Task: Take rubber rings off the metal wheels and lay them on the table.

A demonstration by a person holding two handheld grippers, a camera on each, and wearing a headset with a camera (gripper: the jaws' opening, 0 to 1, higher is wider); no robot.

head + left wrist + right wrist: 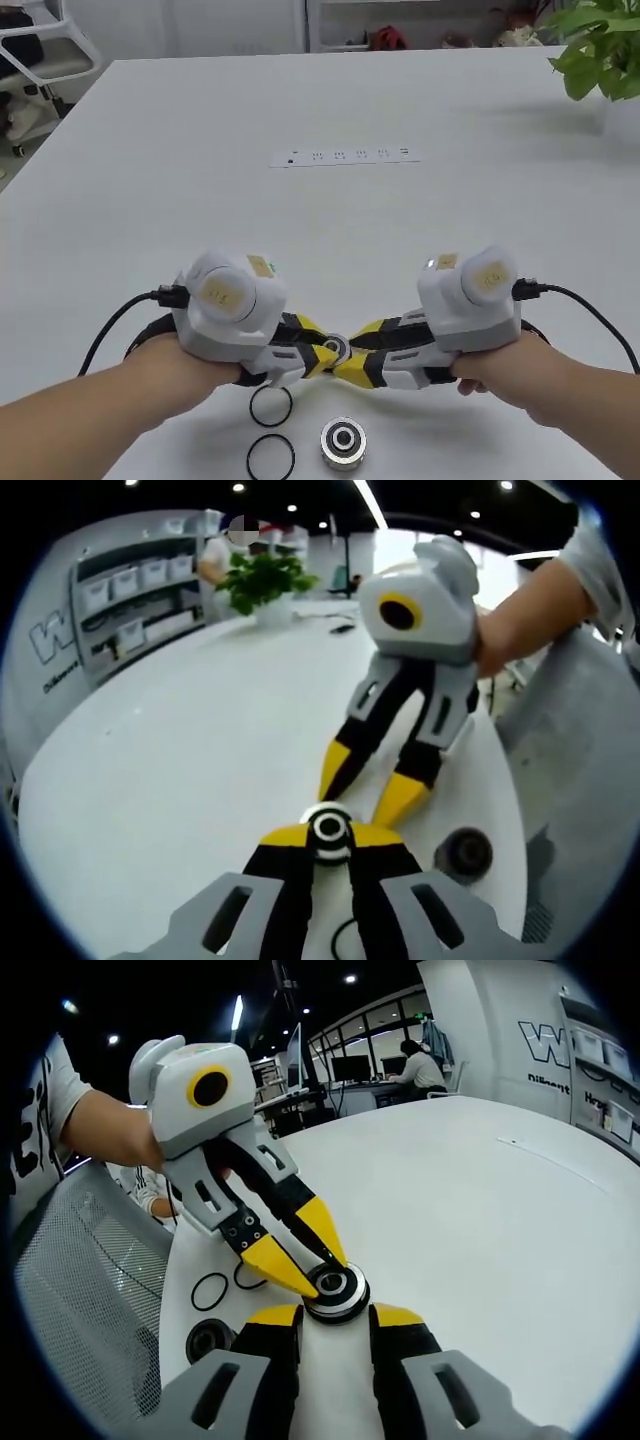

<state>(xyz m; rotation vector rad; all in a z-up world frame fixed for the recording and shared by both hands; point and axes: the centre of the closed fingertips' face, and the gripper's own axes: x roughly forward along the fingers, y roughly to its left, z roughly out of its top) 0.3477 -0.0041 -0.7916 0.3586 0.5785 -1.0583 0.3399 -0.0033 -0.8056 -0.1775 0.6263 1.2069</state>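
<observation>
Jaws of the left gripper (327, 842) pinch a metal wheel (328, 824). The right gripper (335, 1318) gapes open just beside it, holding nothing. Two rubber rings (271, 405) lie on the table (300, 100).

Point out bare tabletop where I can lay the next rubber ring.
Free: the wide stretch of table between the power strip and the held wheel, plus the far right toward the plant. Crowded: the near edge, where one ring and a second ring lie beside a loose wheel.
</observation>
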